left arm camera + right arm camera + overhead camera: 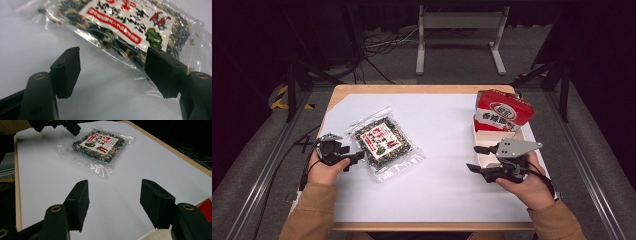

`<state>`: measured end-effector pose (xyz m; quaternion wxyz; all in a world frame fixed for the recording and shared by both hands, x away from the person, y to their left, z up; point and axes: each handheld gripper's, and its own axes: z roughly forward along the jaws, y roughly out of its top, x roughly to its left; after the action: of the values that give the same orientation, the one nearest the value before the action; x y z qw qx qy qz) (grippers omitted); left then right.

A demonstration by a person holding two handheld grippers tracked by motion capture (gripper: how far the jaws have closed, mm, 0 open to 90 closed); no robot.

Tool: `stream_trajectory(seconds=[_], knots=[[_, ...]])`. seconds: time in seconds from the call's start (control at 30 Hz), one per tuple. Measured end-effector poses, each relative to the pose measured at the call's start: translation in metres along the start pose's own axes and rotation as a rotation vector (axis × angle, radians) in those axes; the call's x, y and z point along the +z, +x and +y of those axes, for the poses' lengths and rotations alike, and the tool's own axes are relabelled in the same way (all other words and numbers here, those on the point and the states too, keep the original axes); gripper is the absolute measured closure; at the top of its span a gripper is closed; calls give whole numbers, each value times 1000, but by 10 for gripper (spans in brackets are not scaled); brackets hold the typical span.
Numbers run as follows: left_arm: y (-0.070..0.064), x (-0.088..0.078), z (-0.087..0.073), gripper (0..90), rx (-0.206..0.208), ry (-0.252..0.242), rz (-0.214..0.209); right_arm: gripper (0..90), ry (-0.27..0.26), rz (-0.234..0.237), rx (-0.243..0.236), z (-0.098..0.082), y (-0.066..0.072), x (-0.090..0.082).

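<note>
Both hands rest low on the table, left gripper (pixel 354 157) and right gripper (pixel 474 158) fingers apart.

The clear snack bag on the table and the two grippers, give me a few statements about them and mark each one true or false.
1. The clear bag lies flat on the white table cover. True.
2. The left gripper is clamped on the bag. False: its jaws stand apart at the bag's edge, and nothing is pressed between them.
3. The right gripper holds the red carton. False: its jaws are open over bare cover, and the carton stands behind it.
4. The bag carries a red and white label. True.
5. The red carton stands on the person's left. False: it is at the right, near the far edge.
</note>
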<state>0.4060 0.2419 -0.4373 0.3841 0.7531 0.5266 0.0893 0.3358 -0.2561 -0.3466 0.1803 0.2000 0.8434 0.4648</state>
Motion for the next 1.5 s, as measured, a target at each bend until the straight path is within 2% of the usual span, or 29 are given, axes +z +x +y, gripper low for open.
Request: stream_trajectory(seconds=[0.27, 0.4, 0.57, 0.8, 0.93, 1.1, 1.2, 1.3, 1.37, 1.5], knots=[[2, 2, -2, 333, -50, 20, -70, 399, -14, 6, -10, 1, 1, 0], [0, 6, -4, 336, -74, 46, -105, 394, -31, 11, -28, 2, 3, 2], [-2, 9, -3, 324, -77, 61, -89, 394, -35, 8, -34, 2, 4, 2], [-4, 10, -5, 331, -116, 49, -74, 391, -34, 9, -38, 2, 5, 4], [-7, 10, -4, 330, -114, 57, -59, 389, -34, 6, -48, 2, 6, 3], [-10, 10, -3, 285, -108, 76, -50, 388, -31, 4, -47, 1, 5, 3], [-11, 12, 0, 256, -112, 78, -54, 388, -27, 4, -52, 1, 5, 4], [-11, 17, 2, 245, -119, 68, -83, 388, -26, 4, -55, 1, 6, 5], [-11, 18, 3, 251, -119, 66, -84, 388, -25, 3, -56, 1, 6, 5], [-14, 20, 5, 283, -117, 72, -56, 388, -24, 4, -54, 1, 6, 7]])
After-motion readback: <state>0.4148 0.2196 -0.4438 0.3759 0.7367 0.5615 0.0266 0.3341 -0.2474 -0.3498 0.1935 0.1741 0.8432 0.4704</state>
